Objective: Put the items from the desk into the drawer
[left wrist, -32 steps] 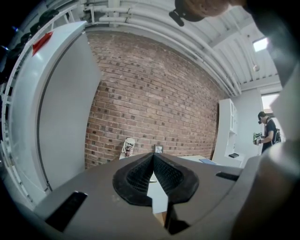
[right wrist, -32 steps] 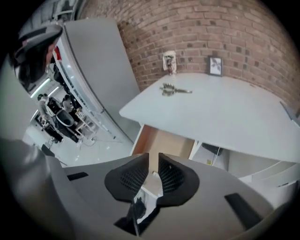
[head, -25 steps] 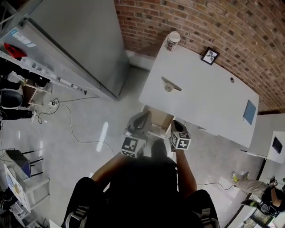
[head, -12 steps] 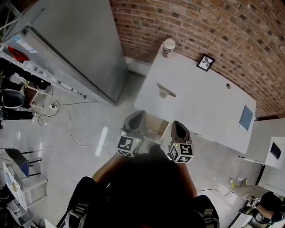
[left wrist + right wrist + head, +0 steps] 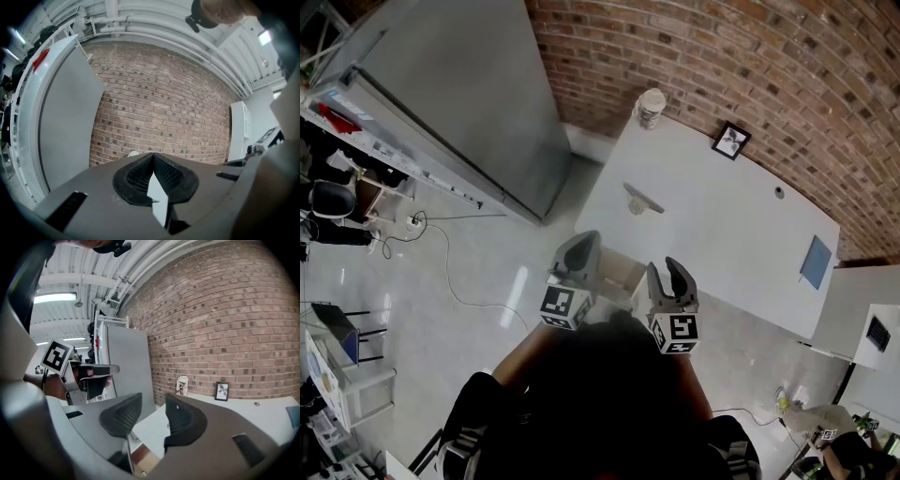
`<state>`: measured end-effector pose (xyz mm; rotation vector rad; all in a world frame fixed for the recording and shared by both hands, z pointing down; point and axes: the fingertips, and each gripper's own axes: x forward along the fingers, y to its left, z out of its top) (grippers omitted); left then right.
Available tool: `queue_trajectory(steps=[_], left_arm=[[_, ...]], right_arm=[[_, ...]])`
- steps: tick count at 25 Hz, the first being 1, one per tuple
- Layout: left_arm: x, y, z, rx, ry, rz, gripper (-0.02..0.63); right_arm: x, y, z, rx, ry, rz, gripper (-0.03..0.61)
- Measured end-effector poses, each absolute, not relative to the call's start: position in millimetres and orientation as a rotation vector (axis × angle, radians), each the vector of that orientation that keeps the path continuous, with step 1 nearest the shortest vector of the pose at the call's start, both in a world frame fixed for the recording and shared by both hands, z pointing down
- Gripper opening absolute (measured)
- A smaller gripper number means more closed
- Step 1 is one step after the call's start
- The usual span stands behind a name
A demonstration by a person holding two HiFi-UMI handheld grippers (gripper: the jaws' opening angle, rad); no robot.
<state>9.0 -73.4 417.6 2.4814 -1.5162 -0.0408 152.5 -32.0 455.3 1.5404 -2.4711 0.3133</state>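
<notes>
A white desk [image 5: 722,225] bears a paper cup [image 5: 652,108], a small framed picture [image 5: 730,141], a small grey object [image 5: 639,199] and a blue card [image 5: 814,262]. Below its near edge a drawer [image 5: 622,270] stands pulled out, its wooden inside showing. My left gripper [image 5: 581,246] hovers over the drawer's left side, jaws shut and empty [image 5: 153,159]. My right gripper [image 5: 666,269] hangs above the drawer's right side. Its jaws have just been opening and stand open with nothing between them [image 5: 152,406]. Beyond them, the right gripper view shows the cup [image 5: 182,385] and the picture [image 5: 221,391].
A tall grey cabinet [image 5: 459,103] stands left of the desk against the brick wall [image 5: 750,66]. Cables [image 5: 450,253] trail over the pale floor. Shelving with clutter lines the left edge [image 5: 337,122]. Another white surface [image 5: 867,314] sits at the far right.
The right gripper has risen from the drawer and its jaws have parted. The left gripper has shifted slightly up, still shut.
</notes>
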Motion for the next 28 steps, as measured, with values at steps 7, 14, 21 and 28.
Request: queue_trajectory(steps=[7,14,21,28], left_arm=[[25.3,-74.5,418.0,2.425,-1.597,-0.031,0.002],[38.3,-69.3,416.1,2.386,-1.658,-0.014,0.002],[33.1,-81.4,415.9,2.382,-1.669,-0.017,0.002],[18.1,-117.0,432.7,2.374,-1.622,-0.016,0.002]], right_arm=[[165.3,-59.1,477.1,1.407,-2.469,0.294,0.193],[169.6,-90.3,506.2,1.283,-2.474,0.310,0.193],[158.9,-121.2,536.5,1.217,-2.419,0.300,0.193],[143.0,-158.1,598.4,1.123,-2.279,0.273,0.193]])
